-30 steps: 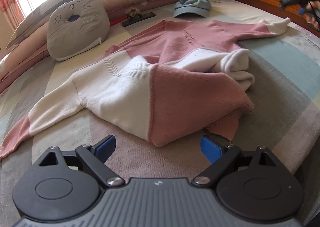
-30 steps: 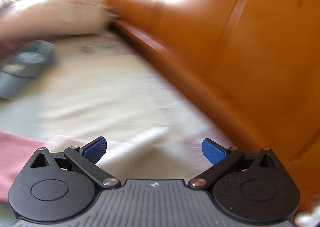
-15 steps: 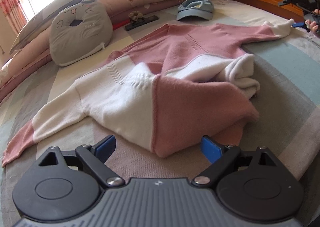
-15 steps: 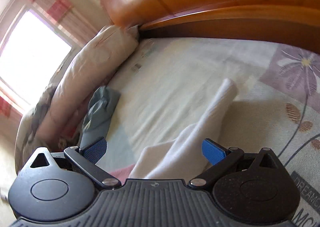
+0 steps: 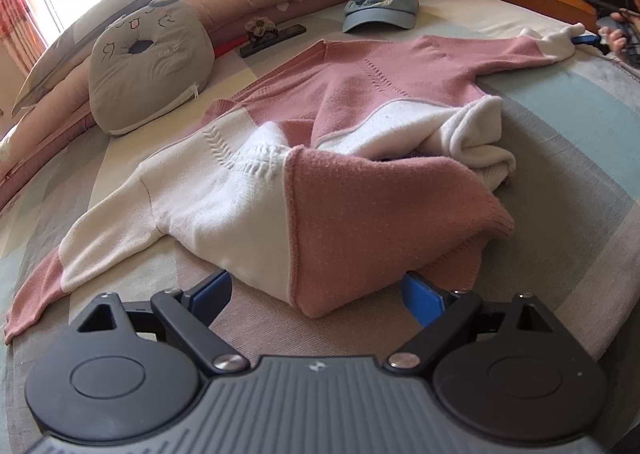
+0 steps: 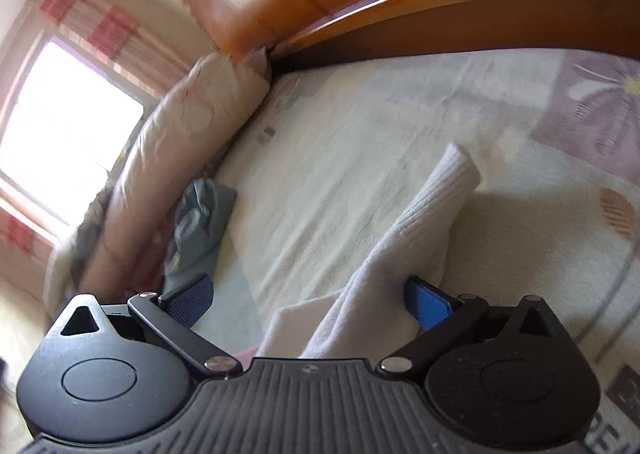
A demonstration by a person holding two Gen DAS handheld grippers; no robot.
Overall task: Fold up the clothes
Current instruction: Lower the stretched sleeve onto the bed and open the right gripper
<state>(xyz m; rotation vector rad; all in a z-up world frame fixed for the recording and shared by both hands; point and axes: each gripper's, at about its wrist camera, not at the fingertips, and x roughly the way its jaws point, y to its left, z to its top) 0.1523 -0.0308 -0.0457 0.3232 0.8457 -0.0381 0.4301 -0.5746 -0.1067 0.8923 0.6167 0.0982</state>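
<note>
Sweater [image 5: 320, 174] on bed [image 5: 580, 126]; cap [image 5: 380, 8] behind it; cushion [image 5: 148, 62] left.

Black left gripper [image 5: 316, 290], blue-padded jaws, ribbed grey housing, silver screws.

A knitted sweater [image 5: 320, 190] in pink and white blocks lies on a pastel checked bedsheet [image 5: 580, 110], beside a blue-grey cap [image 5: 380, 8] and a grey face-embroidered cushion [image 5: 148, 62].

Pink-white sweater [image 5: 328, 190] rumpled on bed [image 5: 580, 126]; left gripper [image 5: 316, 294] jaws wide.
</note>
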